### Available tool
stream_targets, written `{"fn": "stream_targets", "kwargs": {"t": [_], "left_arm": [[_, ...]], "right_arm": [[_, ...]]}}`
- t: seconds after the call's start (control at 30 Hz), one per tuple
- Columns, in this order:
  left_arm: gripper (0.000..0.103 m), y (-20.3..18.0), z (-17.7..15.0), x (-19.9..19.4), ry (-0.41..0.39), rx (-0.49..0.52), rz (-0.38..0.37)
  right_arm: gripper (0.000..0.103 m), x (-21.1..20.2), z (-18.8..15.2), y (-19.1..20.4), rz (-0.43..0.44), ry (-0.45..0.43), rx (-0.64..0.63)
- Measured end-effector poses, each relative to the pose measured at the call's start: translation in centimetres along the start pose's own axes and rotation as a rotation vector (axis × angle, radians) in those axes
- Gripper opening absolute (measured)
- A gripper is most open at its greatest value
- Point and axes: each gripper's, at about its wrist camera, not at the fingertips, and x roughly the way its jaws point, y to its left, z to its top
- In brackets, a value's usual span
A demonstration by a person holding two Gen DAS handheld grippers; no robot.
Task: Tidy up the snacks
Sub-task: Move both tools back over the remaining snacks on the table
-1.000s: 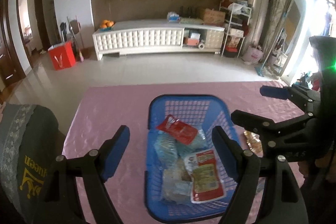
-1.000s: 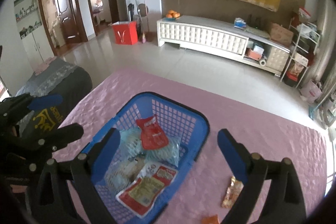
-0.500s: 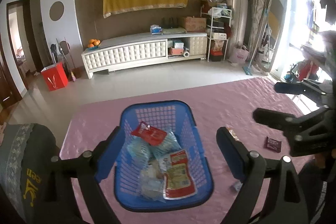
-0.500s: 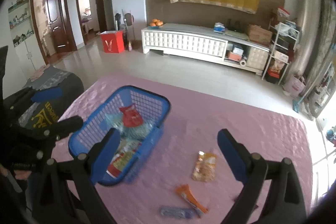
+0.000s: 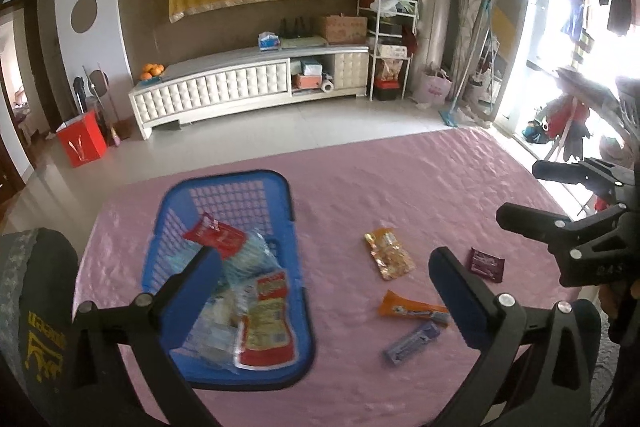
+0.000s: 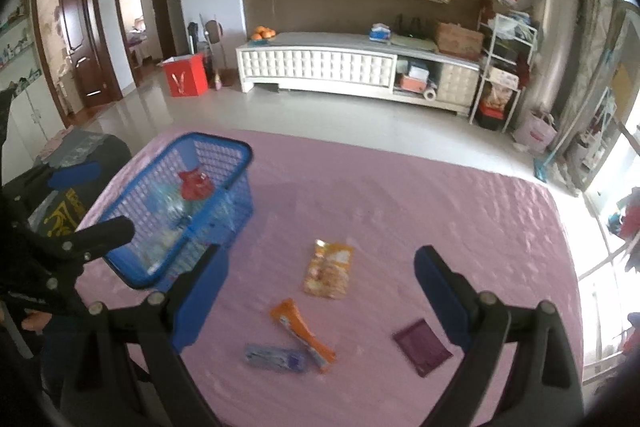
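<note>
A blue plastic basket [image 5: 228, 177] stands on the left of the pink table and holds several snack packets, among them a red one [image 5: 214, 237]. To its right lie loose snacks: a golden packet [image 5: 390, 255], a maroon packet [image 5: 486, 264], an orange packet [image 5: 414, 308] and a purple bar [image 5: 412, 342]. My left gripper [image 5: 324, 287] hovers above the basket's right edge, its jaws opening with nothing between them. My right gripper [image 6: 320, 291] is open over the golden packet [image 6: 330, 269], the orange packet [image 6: 304, 333] and the purple bar [image 6: 274, 357]. The maroon packet [image 6: 422, 345] lies by its right finger, and the basket [image 6: 216, 141] stands to its left.
A pink quilted cloth [image 5: 400, 195] covers the table. A dark chair back [image 5: 32, 307] stands at the table's left edge. Beyond the far edge are tiled floor, a white low cabinet [image 5: 248, 87] and a red box [image 5: 82, 143].
Both grippers have swung right, away from the basket and toward the loose snacks, which have come into view. The left jaws have spread wider. Nothing was picked up.
</note>
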Motion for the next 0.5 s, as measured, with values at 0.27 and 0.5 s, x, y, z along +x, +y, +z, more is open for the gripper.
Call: {"fn": "stream_targets", "kwargs": {"t": [0.27, 0.5], "left_arm": [[0.102, -3.8, -1.1, 2.5, 0.042, -0.006, -0.047], [0.102, -7.1, -3.2, 6.2, 0.115, 0.048, -0.03]], "right_arm": [[0.096, 1.4, -3.3, -4.5, -0.018, 0.062, 0.027], [0.096, 4.1, -6.1, -7.1, -0.027, 0.155, 0.003]]}}
